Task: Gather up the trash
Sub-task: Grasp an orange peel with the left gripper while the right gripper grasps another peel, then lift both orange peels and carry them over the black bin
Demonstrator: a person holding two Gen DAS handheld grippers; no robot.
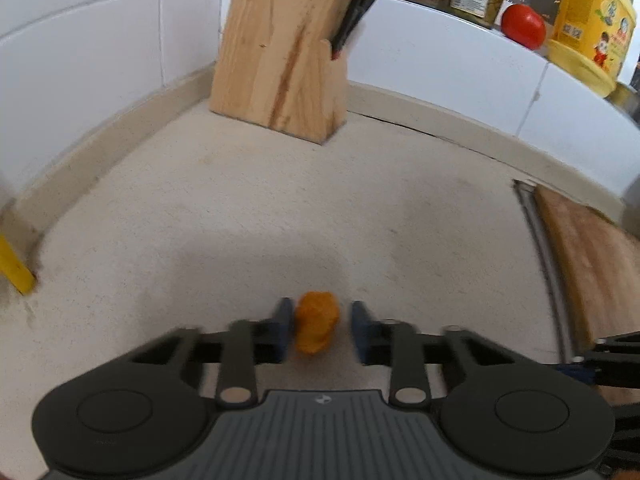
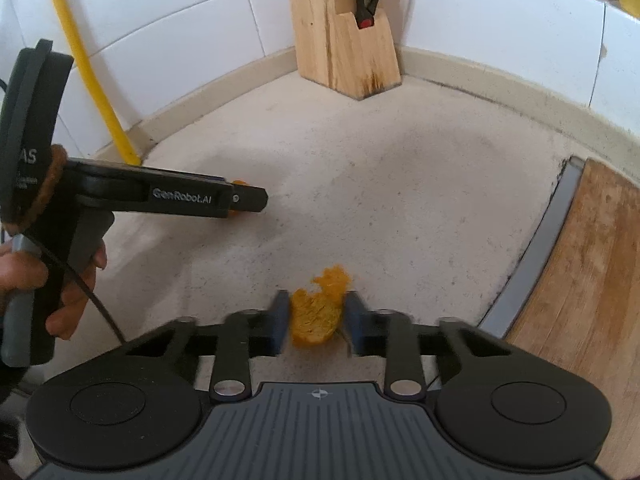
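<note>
Step in hand, as I judge it: picking up two orange scraps from the desk (image 2: 360, 184), one per hand. To do it well, each pair of tongs should close squarely across the middle of its scrap, then lift straight up so the soft piece does not crumble or slide out.

Left tongs (image 1: 318, 330): low centre of the left wrist view, partly open. An orange peel piece (image 1: 316, 328) sits between the fingers; the left pad touches it, the right pad stands apart with a visible gap. Not a full grip yet. In the right wrist view the same tongs appear at middle left, held by a hand (image 2: 60, 280).

Right tongs (image 2: 318, 322): low centre of the right wrist view, narrowly open around a ragged orange scrap (image 2: 318, 314). Both pads look pressed against its sides.

Knife block (image 2: 344, 40) stands at the upper centre, well apart from both scraps.
</note>
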